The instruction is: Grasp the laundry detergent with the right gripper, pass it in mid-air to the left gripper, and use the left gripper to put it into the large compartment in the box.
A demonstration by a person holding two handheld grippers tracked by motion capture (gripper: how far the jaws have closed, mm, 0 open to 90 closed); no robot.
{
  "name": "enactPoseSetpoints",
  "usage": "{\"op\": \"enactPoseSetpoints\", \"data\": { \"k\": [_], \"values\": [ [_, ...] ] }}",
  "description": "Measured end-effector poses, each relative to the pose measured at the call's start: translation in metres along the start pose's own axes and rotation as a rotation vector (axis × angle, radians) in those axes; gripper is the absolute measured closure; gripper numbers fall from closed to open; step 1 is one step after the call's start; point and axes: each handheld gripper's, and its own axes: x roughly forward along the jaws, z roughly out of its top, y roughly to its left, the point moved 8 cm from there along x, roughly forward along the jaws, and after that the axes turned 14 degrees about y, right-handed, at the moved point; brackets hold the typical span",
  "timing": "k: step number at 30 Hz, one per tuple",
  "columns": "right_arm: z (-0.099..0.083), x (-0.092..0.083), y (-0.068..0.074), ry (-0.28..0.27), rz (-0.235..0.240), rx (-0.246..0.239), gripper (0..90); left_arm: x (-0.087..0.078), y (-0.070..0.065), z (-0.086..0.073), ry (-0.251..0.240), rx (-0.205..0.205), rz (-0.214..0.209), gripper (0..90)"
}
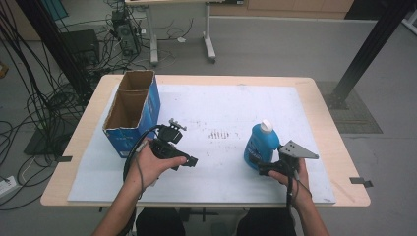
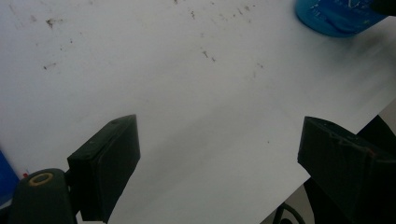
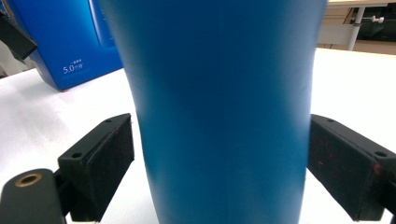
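Bottle [image 3: 224, 107] betw right hand-held gripper [image 3: 219, 163] jaws; small gaps both sides.

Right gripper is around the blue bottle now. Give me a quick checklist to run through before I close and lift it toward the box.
1. blue bottle between the right gripper jaws: ok, it stands centred between them.
2. Pads pressing on the bottle: not ok, the right pad sits about at its side, the left pad shows a slim gap.
3. Bottle upright, white cap on: ok.
4. left gripper out of the way: ok, open over the bare white mat, nothing between its jaws.
5. cardboard box open on top: ok.
6. Room inside the box: cannot tell, its floor is in shadow.
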Motion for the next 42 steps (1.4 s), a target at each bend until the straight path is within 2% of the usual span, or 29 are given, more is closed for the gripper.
{"op": "enactPoseSetpoints", "data": {
  "k": [6, 10, 13, 19, 26, 42],
  "values": [
    [0.000, 0.002, 0.001, 0.003, -0.004, -0.006, 10.7, 0.001, 0.001, -0.002, 0.021, 0.004, 0.004, 13.4],
    [0.000, 0.004, 0.000, 0.006, -0.007, -0.006, 10.7, 0.001, 0.003, -0.005, 0.071, 0.007, 0.037, 13.7],
    [-0.001, 0.005, 0.000, 0.008, -0.011, -0.007, 11.3, 0.002, 0.003, -0.007, 0.106, 0.010, 0.045, 13.7],
    [0.000, 0.007, -0.001, 0.002, -0.023, -0.008, 14.6, 0.003, 0.002, -0.010, 0.147, 0.016, 0.062, 13.9],
    [-0.001, 0.008, 0.000, 0.001, -0.033, -0.012, 22.9, 0.003, 0.001, -0.011, 0.156, 0.022, 0.062, 13.8],
    [0.000, 0.009, 0.001, -0.002, -0.042, -0.036, 40.7, 0.000, 0.002, -0.010, 0.138, 0.018, 0.058, 13.8]
  ]
}}
